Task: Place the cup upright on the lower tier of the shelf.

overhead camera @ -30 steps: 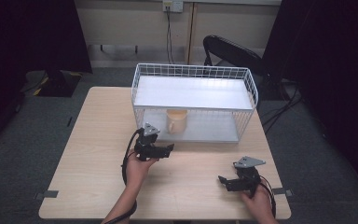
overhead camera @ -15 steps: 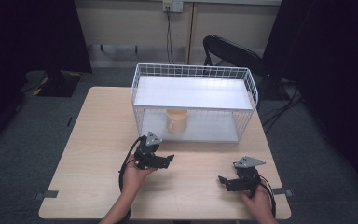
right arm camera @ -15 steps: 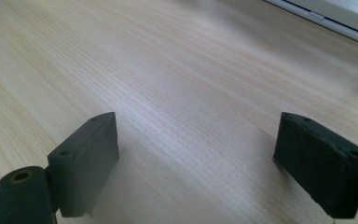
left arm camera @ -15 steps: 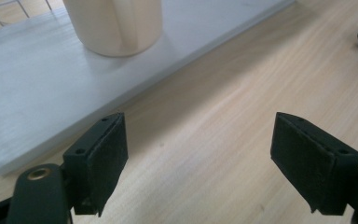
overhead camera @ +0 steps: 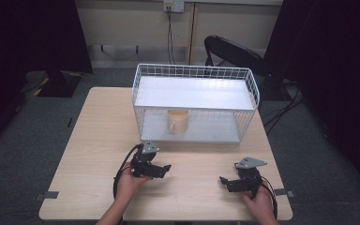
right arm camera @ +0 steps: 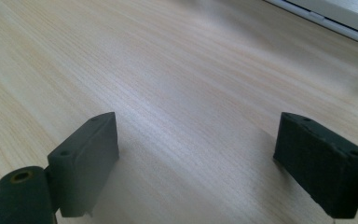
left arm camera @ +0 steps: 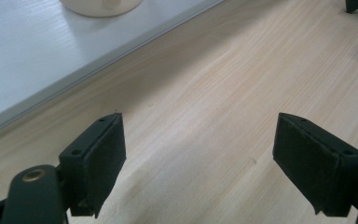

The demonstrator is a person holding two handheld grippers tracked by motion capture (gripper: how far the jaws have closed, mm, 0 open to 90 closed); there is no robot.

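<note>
Both claws sit low over the bench in the high view: the left claw at lower centre-left, the right claw at lower right, each released, jaws spread wide with nothing between them. The mug, pale tan, stands upright in the middle of the frame on the lower shelf of the white wire rack, toward the left part of that shelf and well apart from both claws.

The left claw is the nearer one, and it points off to the right of the frame, not at the mug. If it goes in for the mug, the risk is the rack's wire front and the top shelf: a claw coming in too high or at an angle could clip the wires or nudge the mug back along the smooth shelf. The handle faces front-left, so a careless pinch could catch it and tip the mug.

The left gripper view gives what the high view can't: the shelf's white edge close up at upper left, the mug's base at the very top. The right gripper view offers bare wood grain between its jaws and a strip of shelf edge at upper right.
</note>
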